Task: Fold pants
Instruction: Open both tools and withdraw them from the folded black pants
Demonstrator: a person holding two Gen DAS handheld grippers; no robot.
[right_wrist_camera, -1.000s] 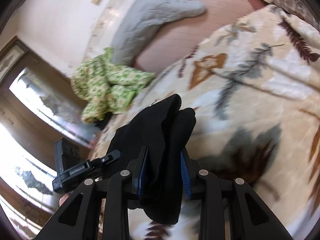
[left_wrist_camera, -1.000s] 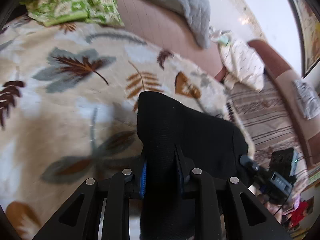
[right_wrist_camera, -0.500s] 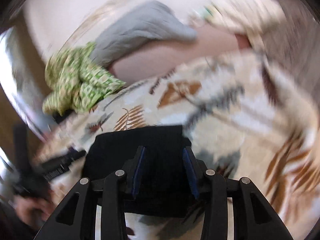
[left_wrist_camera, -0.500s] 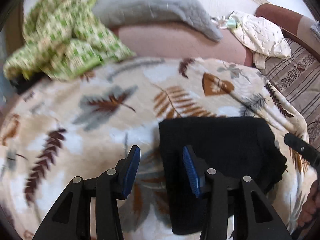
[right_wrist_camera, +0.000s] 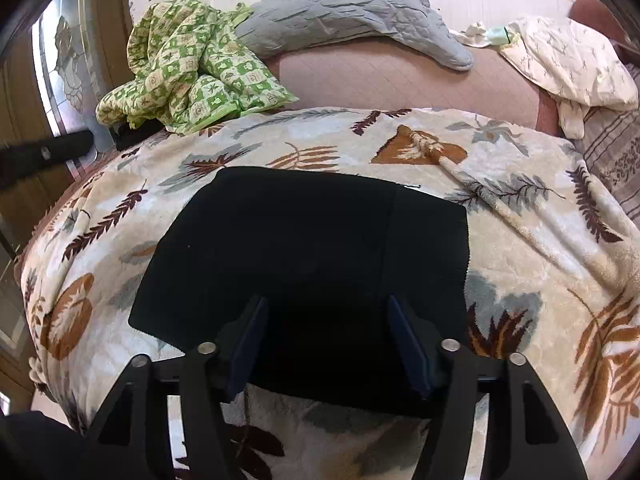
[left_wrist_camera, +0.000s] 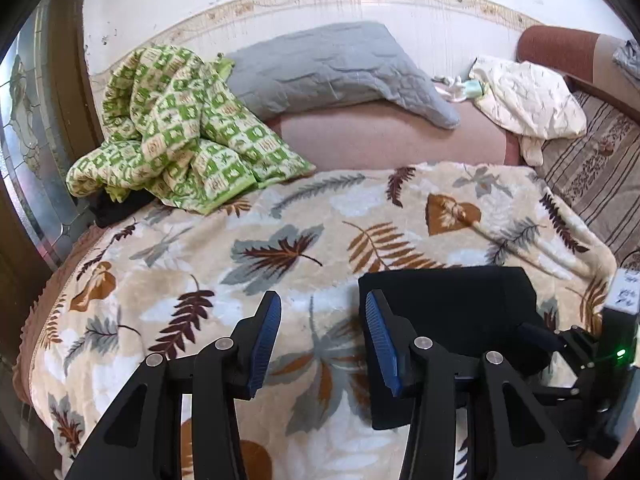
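The black pants (right_wrist_camera: 308, 248) lie folded into a flat rectangle on the leaf-patterned blanket (right_wrist_camera: 520, 264). In the left wrist view the black pants (left_wrist_camera: 456, 308) lie just right of my left gripper (left_wrist_camera: 322, 336), which is open with only blanket between its blue pads (left_wrist_camera: 266, 340). My right gripper (right_wrist_camera: 326, 340) hovers over the near edge of the pants. Its jaws are opening, and its pads (right_wrist_camera: 408, 344) press on nothing. The other gripper's black body (left_wrist_camera: 580, 364) shows at the right edge of the left wrist view.
A crumpled green checked blanket (left_wrist_camera: 180, 136) lies at the back left, with a grey quilted pillow (left_wrist_camera: 340, 68) behind it against the wall. A cream cloth (left_wrist_camera: 528, 100) lies at the back right on a brown sofa (left_wrist_camera: 400, 140). A glass door (left_wrist_camera: 28, 128) stands at the left.
Both grippers let go of the pants and pulled back. The pants, held up a second ago, now lie flat on the blanket. The right jaws have spread wider.
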